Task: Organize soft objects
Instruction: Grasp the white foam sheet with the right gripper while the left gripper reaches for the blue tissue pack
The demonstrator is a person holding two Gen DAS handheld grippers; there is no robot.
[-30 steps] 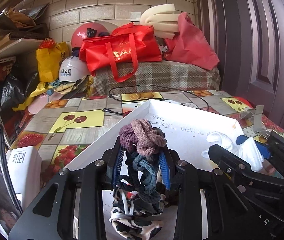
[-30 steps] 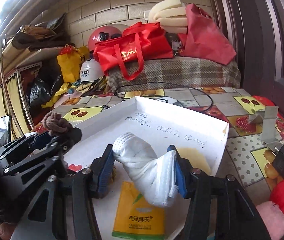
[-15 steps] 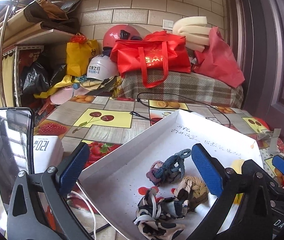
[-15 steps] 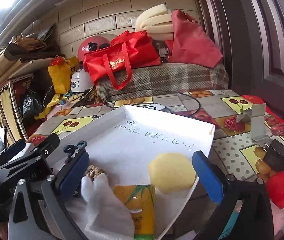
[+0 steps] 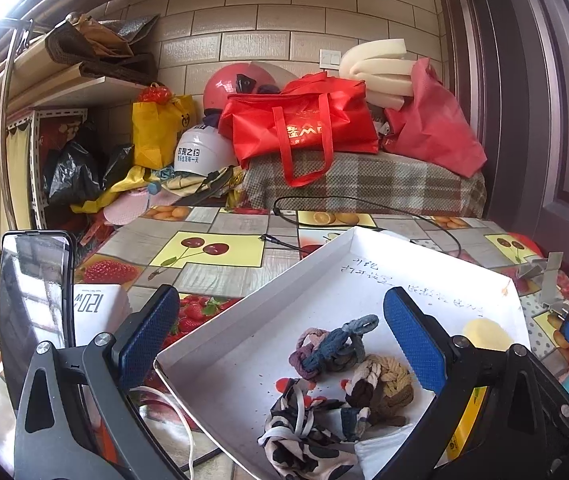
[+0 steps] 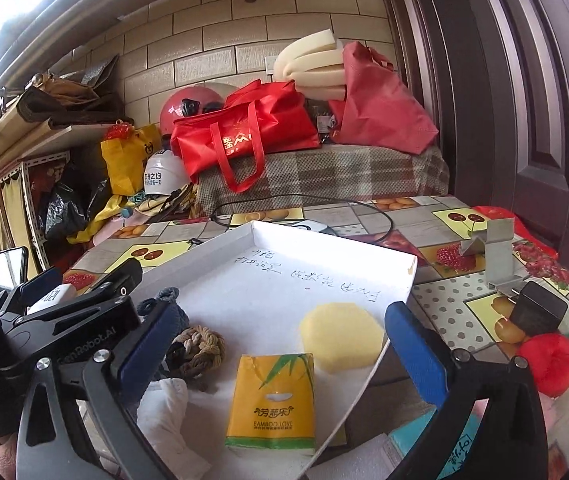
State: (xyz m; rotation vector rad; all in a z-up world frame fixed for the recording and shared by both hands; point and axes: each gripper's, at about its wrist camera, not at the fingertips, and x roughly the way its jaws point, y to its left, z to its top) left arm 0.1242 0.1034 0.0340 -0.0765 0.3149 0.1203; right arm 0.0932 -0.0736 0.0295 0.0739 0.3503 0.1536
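Left tool (image 5: 280, 344): blue pads spread wide apart, having just been opening; nothing gripped. It hangs over the near left corner of the tray, with the hair ties lying below and between the pads, untouched.
Right tool (image 6: 280, 344): pads likewise wide apart after just opening, nothing clamped. The tissue pack and sponge lie in the gap under it.
Tray (image 5: 244, 320): shallow white box on the fruit-print surface (image 5: 204, 276), set at a slant, one corner pointing to the far wall; handwriting along its far right edge.
Hair ties (image 5: 336, 352): knotted blue-grey and mauve bundle near the tray's left side, long axis slanting up to the right.
Braided tie (image 6: 200, 344): tan and dark knot, just beside the blue-grey bundle, toward the near edge.
Striped cloth (image 5: 304, 436): black-and-white tangle at the tray's near edge, touching the braided tie.
White sock (image 6: 168, 416): crumpled at the near edge, long axis running toward the camera.
Tissue pack (image 6: 272, 400): yellow, flat, long axis pointing from the near edge to the far wall.
Sponge (image 6: 340, 336): pale yellow, near the tray's right edge, just beyond the tissue pack.
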